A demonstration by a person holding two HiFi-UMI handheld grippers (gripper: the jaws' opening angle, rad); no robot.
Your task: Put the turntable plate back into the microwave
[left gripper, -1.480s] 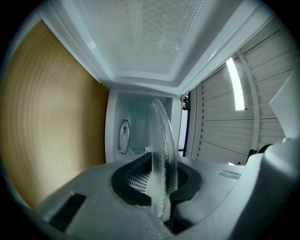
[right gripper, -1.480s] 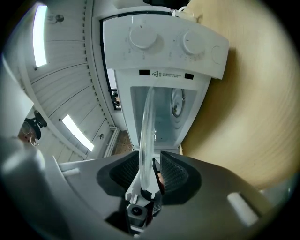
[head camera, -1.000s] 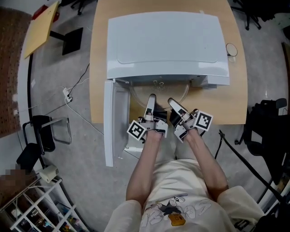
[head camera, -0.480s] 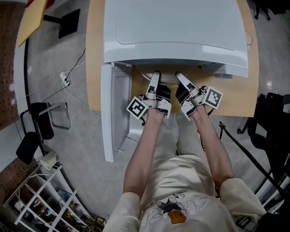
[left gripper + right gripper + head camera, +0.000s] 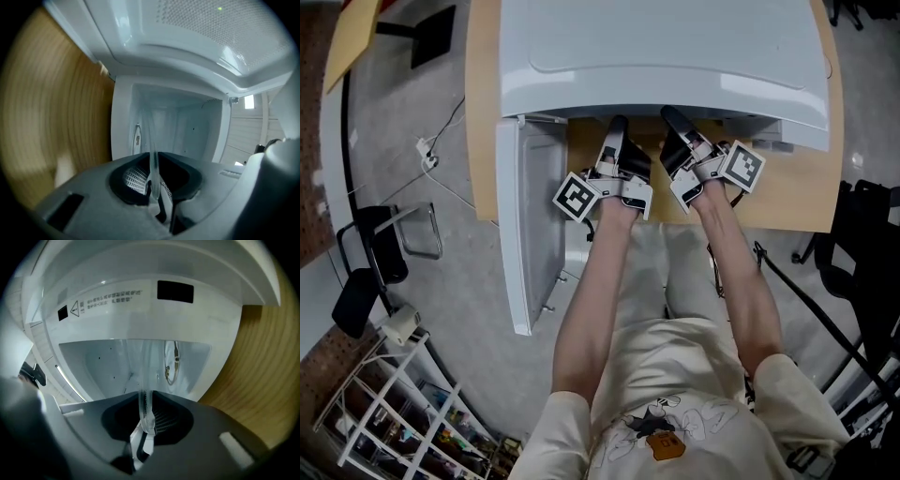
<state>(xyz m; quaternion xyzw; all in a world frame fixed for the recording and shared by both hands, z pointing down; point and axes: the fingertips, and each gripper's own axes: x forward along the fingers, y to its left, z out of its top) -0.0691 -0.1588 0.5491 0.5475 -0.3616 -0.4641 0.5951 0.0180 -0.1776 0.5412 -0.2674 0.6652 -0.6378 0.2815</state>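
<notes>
Microwave (image 5: 666, 56) on wooden table (image 5: 797, 199), grey floor (image 5: 459, 319) all around.

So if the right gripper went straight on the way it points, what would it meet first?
Likely the back wall of the open microwave: the right gripper, gripping the turntable plate, points inside, and the way looks free. Depth unclear.

White microwave (image 5: 666, 56), clear glass plate (image 5: 153, 171), tan wood-grain table (image 5: 787, 202), speckled grey floor (image 5: 441, 309), cream shirt (image 5: 675, 375) with a cartoon print
</notes>
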